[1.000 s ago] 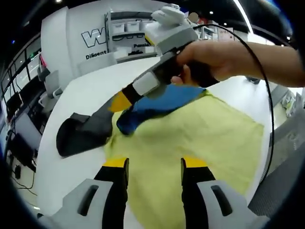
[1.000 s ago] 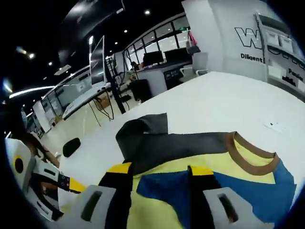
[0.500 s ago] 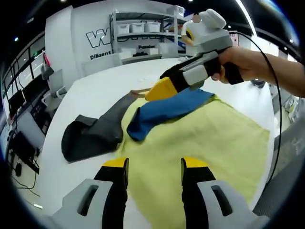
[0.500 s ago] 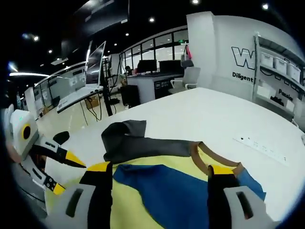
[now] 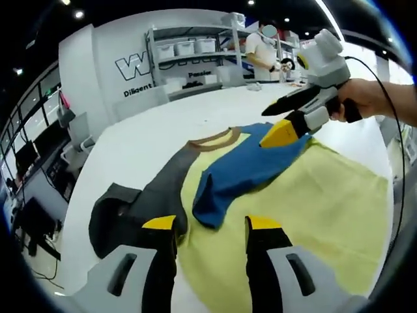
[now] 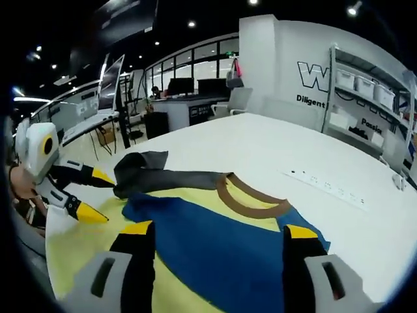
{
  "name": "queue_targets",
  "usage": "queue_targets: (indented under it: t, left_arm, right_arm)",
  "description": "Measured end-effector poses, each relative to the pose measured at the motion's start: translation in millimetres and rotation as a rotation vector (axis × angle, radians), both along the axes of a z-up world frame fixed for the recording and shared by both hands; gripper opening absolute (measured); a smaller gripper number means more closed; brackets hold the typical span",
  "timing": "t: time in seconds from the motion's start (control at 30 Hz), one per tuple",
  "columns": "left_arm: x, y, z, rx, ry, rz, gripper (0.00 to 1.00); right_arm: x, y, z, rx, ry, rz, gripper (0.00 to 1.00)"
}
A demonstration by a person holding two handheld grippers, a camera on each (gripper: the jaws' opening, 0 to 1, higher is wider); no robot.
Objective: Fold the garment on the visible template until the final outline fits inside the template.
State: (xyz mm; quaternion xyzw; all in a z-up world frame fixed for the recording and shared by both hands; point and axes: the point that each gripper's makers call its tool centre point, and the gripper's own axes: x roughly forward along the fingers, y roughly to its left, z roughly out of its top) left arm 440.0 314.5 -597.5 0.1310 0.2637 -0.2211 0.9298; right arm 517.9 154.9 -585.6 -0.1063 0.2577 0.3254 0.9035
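Lying flat on the white table, the garment is a yellow shirt with a brown collar, a dark grey sleeve and a blue sleeve folded across its front. The left gripper hovers over the near hem, jaws apart and empty. The right gripper likewise stands parted above the blue panel. The left gripper view adds shelving and a person; the right gripper view, office desks. No template outline can be made out.
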Motion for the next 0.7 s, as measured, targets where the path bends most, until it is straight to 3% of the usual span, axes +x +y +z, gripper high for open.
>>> queue_targets:
  t: [0.17,0.43,0.53,0.63,0.7]
  left_arm:
    - [15.2,-1,-2.5,0.002,-0.017,0.003,0.31]
    - [31.3,-3,-7.8,0.001,-0.025,-0.004,0.25]
    - [37.3,-4,-5.4,-0.01,-0.029,-0.006,0.22]
    - [45.2,-6,-8.4,-0.015,-0.025,-0.008,0.19]
    - [47.2,-7,-10.1,-0.021,-0.023,-0.011,0.15]
  right_arm:
    - [10,-42,-12.9,-0.064,0.005,-0.098,0.76]
    - [20,-76,-22.9,-0.085,0.021,-0.173,0.69]
    - [25,-98,-23.2,-0.124,0.006,-0.268,0.59]
    - [27,-101,-25.3,-0.098,0.008,-0.265,0.47]
    - [30,-105,-32.1,-0.105,0.02,-0.268,0.45]
